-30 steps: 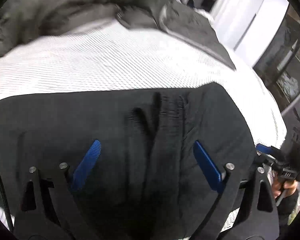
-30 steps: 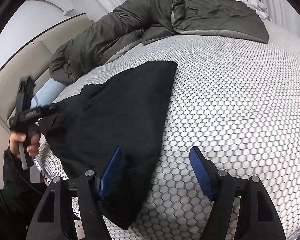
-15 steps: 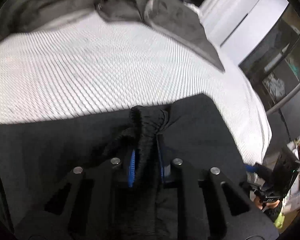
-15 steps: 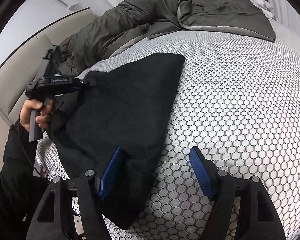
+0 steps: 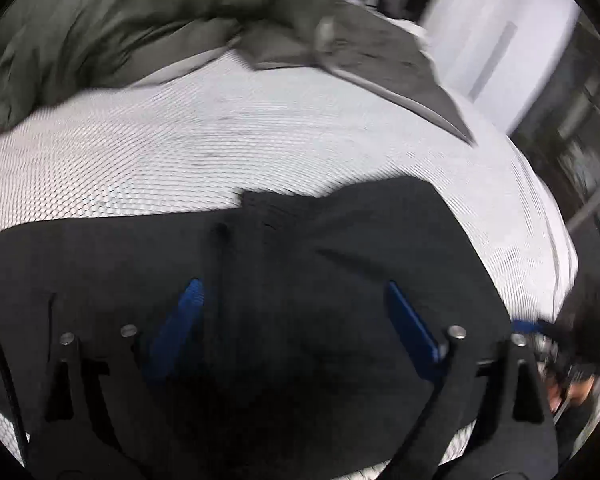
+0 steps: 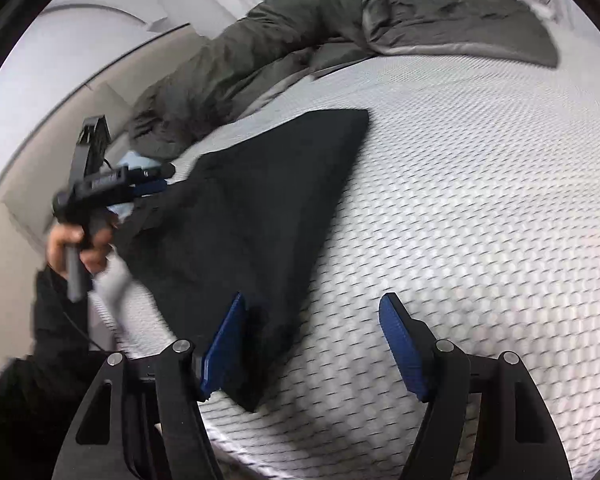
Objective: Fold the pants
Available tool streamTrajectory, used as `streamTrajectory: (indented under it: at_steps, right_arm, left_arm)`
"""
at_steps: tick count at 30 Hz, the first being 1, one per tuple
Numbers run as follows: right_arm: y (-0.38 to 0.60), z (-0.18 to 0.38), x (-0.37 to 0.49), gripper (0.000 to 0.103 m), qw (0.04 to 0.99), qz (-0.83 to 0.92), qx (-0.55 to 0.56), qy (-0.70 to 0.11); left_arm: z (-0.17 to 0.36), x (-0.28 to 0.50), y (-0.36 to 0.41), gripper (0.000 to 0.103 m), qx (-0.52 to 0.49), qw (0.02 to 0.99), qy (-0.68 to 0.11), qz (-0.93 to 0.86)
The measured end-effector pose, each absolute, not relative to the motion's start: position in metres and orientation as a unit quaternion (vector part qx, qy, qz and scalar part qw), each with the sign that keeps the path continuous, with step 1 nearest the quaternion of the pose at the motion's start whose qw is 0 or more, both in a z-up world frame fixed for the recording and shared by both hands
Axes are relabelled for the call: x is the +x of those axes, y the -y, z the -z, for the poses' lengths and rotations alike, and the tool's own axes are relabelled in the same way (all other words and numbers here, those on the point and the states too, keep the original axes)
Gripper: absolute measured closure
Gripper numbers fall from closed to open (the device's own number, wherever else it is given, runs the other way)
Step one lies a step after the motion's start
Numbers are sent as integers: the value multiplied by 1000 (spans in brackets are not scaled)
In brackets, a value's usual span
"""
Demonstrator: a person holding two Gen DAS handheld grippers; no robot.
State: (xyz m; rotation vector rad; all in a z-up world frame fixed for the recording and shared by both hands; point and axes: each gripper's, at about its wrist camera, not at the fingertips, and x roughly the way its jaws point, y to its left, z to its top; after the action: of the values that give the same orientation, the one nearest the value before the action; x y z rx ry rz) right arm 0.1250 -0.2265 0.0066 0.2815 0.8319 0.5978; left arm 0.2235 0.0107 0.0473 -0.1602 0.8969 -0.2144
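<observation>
A white mattress (image 6: 460, 208) with a honeycomb weave fills both views and serves as the landmark for everything else. Along its far edge lies a rumpled olive-grey duvet (image 6: 284, 48), bunched toward the headboard side. Nearer than the duvet, the black pants (image 6: 252, 208) lie folded flat on the mattress, a long dark wedge running from the near edge toward the duvet without touching it; in the left wrist view the same pants (image 5: 300, 280) cover the lower half of the picture, a ridge of gathered cloth standing up at their far edge. At the mattress's left edge a hand (image 6: 76, 248) in a dark sleeve holds the left gripper (image 5: 292, 320), whose jaws have just been opening and now stand wide above the pants, nothing pinched between the blue pads. The right gripper (image 6: 312, 344) hovers at the near edge of the mattress, jaws spread and released, its left pad (image 6: 224, 348) over the pants' narrow end.
</observation>
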Motion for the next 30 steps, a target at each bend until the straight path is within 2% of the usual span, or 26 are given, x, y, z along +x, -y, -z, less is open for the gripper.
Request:
streamTrajectory:
  at_steps: [2,4,6,9,11,12,14,15,16,23,28,30]
  right_arm:
    - [217,-3,126,41,852,-307,144,-399]
    - [203,4,132,73,842,-307,145,-419]
    - [196,11,132,80,836,-308,137,-433]
    - [199,8,117,82,832,-329,131,-427]
    - [200,9,106,82,830,-340,117,-425]
    - [203,9,103,79,832,-341,113,-423]
    - [210,6,104,67,837,-337,128,-412]
    - [215,2,107,52,842,-333,143,-400]
    - [218,0,109,48,845,-330,156,-392]
    - [218,10,139,48,839,-301,205,-403]
    - [245,7,139,48,844,-282,234,-392]
    - [252,8,138,48,843,-277,245,-391]
  left_arm:
    - [-42,213,15,9,-39,891,-432,130]
    - [-32,204,38,9,1,887,-440,143]
    - [-15,198,52,9,33,877,-460,137]
    - [-3,196,59,9,44,872,-471,124]
    - [-6,191,61,9,41,875,-467,119]
    - [-11,188,62,9,38,878,-462,117]
    - [-19,175,65,9,34,889,-441,123]
    - [-24,170,71,9,32,893,-428,134]
    - [-26,159,77,8,28,896,-418,148]
    - [0,142,180,7,69,881,-426,193]
    - [-6,129,196,6,13,881,-415,226]
    - [-4,128,196,3,16,880,-417,227]
